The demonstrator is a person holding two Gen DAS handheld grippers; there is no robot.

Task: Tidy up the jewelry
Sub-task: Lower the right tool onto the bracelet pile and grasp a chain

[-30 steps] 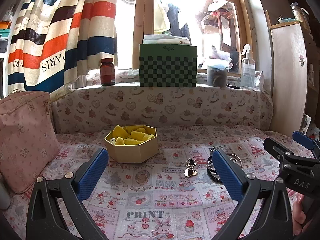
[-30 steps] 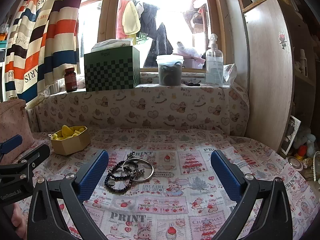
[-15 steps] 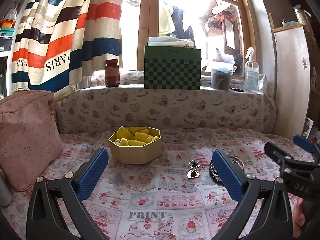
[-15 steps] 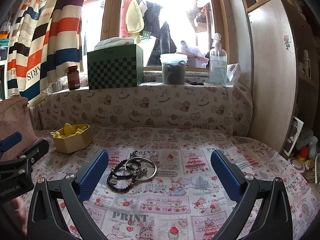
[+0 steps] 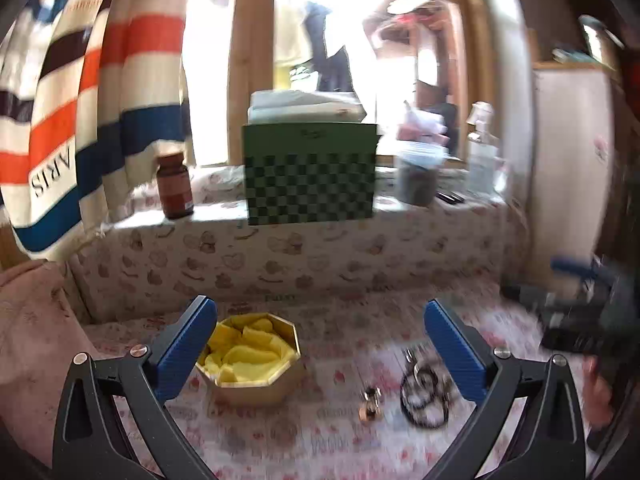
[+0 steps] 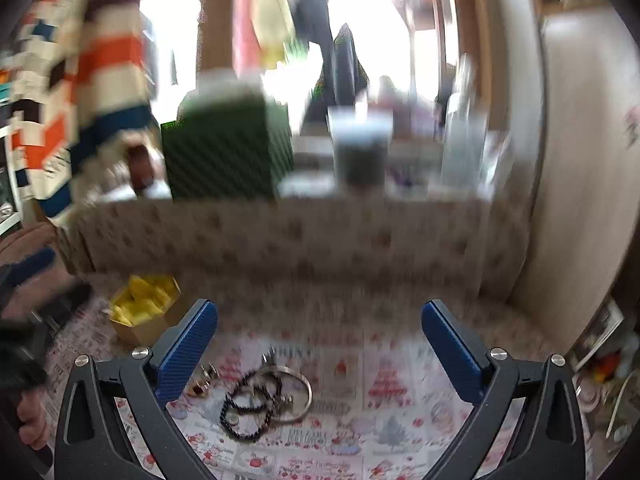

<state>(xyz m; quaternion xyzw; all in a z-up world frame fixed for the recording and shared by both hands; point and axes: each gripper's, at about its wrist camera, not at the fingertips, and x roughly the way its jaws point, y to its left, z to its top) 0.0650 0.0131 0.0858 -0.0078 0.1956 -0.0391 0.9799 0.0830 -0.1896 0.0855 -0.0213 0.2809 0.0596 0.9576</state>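
Observation:
A gold octagonal box [image 5: 256, 364] lined with yellow paper sits on the patterned cloth; it also shows at the left in the right wrist view [image 6: 144, 316]. A dark bead bracelet [image 6: 248, 408] lies tangled with a silver bangle [image 6: 296, 394] below and between my right gripper's [image 6: 320, 352] open jaws. Small gold earrings [image 6: 202, 382] lie just left of them. In the left wrist view the bracelet pile [image 5: 426, 396] and earrings [image 5: 370, 402] lie right of the box. My left gripper [image 5: 320, 352] is open and empty above the box.
A green checkered tissue box [image 5: 310, 174], a brown bottle [image 5: 174, 184], a dark jar [image 5: 418, 172] and a spray bottle [image 5: 482, 156] stand on the window ledge. A pink bag [image 5: 36, 344] lies at the left. A cabinet [image 6: 580, 160] stands at the right.
Both grippers have moved forward and down toward the cloth; the box and the jewelry now sit closer and lower in view. Both views are motion-blurred. Both grippers stay open.

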